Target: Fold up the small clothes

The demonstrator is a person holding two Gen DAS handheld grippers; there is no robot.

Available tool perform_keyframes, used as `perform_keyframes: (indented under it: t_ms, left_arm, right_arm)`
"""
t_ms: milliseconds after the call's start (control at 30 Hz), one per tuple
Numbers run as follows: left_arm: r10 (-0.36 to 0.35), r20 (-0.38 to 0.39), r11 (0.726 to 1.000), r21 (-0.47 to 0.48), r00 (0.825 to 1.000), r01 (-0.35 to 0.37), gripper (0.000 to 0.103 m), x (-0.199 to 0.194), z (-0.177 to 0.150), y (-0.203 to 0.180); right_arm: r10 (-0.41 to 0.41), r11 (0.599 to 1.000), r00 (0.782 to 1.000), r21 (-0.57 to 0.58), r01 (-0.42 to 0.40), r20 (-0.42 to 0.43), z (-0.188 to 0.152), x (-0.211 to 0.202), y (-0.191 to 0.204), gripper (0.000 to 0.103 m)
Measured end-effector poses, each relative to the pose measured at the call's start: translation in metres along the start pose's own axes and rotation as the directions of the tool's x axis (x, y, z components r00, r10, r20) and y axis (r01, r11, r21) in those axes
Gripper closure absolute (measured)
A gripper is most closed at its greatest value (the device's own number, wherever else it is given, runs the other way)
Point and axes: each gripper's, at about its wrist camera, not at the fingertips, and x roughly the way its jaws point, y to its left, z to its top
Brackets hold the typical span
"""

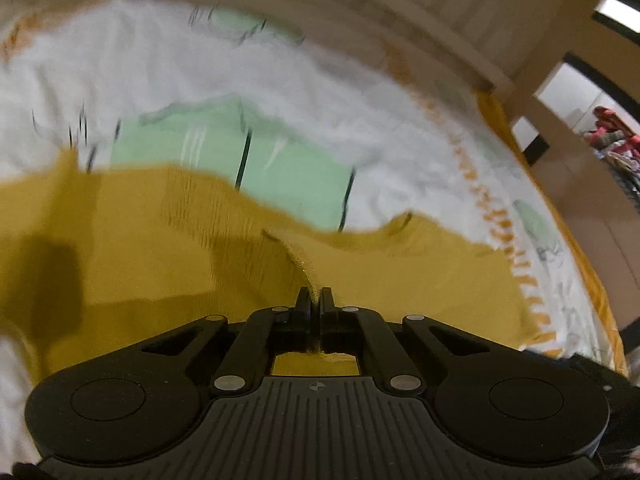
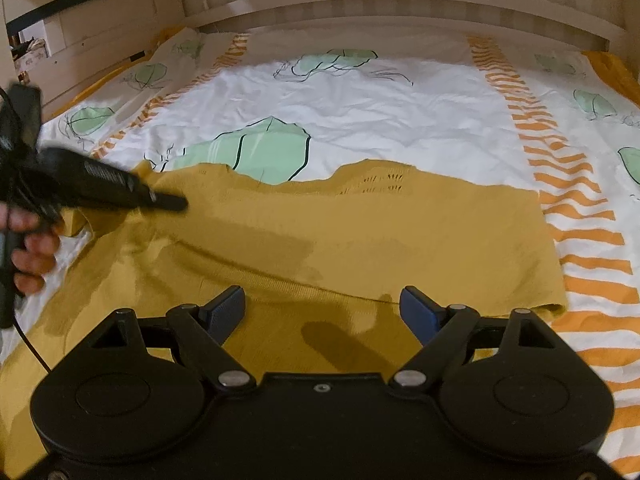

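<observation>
Your left gripper (image 1: 315,300) has its jaws pinched together on a ridge of the mustard knit top (image 1: 360,280), and you can see the fabric bunching up into a little fold right where the fingertips meet. From the left wrist view, the top fills most of the lower frame, directly under and ahead of the gripper, though that view is pretty motion-blurred, so fine detail is hard to read.

Your right gripper (image 2: 323,307) is spread wide with nothing between the blue pads (image 2: 416,312). It hangs over the near edge of the top, and a seam or hem line runs across the cloth just ahead of the fingertips. I can't tell whether the pads touch the fabric.

In the right wrist view you can see the mustard top (image 2: 360,232) spread across the bed sheet (image 2: 400,120), the white one with green leaf prints and orange striped bands. The far edge of the top is wavy, with a little row of eyelet holes near the middle. Your left hand (image 2: 32,248) is out at the left side of that view, and the left gripper it holds reaches in onto the top's left part, near the far-left corner.

A wooden headboard (image 2: 400,4) runs along the far side of the bed.
</observation>
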Motion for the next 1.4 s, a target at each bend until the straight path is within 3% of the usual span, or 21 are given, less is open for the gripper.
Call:
perform_keyframes:
  t_ms: [100, 233, 600, 767, 1033, 1200, 1400]
  left_arm:
    - [0.020, 0.065, 0.998, 0.060, 0.998, -0.024, 0.100, -0.020, 0.011, -0.008]
    - [0.107, 0.104, 0.989, 0.094, 0.989, -0.117, 0.100, -0.032, 0.020, -0.002]
    - [0.267, 0.054, 0.964, -0.004, 0.962, -0.267, 0.100, -0.027, 0.026, 0.042]
    - [0.302, 0.000, 0.953, -0.027, 0.953, -0.302, 0.100, -0.020, 0.019, 0.056]
    - [0.358, -0.106, 0.931, -0.032, 0.928, -0.363, 0.094, -0.001, 0.006, 0.072]
    - [0.331, -0.121, 0.936, -0.084, 0.936, -0.342, 0.081, -0.006, 0.004, 0.080]
    - [0.341, -0.116, 0.936, -0.055, 0.933, -0.349, 0.080, -0.023, 0.004, 0.080]
  right_arm:
    - [0.001, 1.000, 1.000, 0.001, -0.001, -0.012, -0.001, 0.002, 0.000, 0.017]
    - [0.003, 1.000, 1.000, 0.021, -0.003, -0.025, -0.003, 0.005, -0.002, 0.017]
    - [0.017, 0.998, 0.999, 0.062, -0.014, -0.050, -0.005, 0.008, -0.007, 0.017]
    - [0.010, 0.997, 0.999, 0.082, -0.006, -0.050, -0.005, 0.008, -0.011, 0.017]
    - [0.015, 0.989, 0.992, 0.150, 0.004, -0.124, -0.010, 0.019, -0.024, 0.016]
    - [0.024, 0.987, 0.991, 0.163, -0.003, -0.131, -0.008, 0.018, -0.026, 0.012]
    - [0.011, 0.991, 0.991, 0.137, 0.007, -0.133, -0.009, 0.019, -0.023, 0.012]
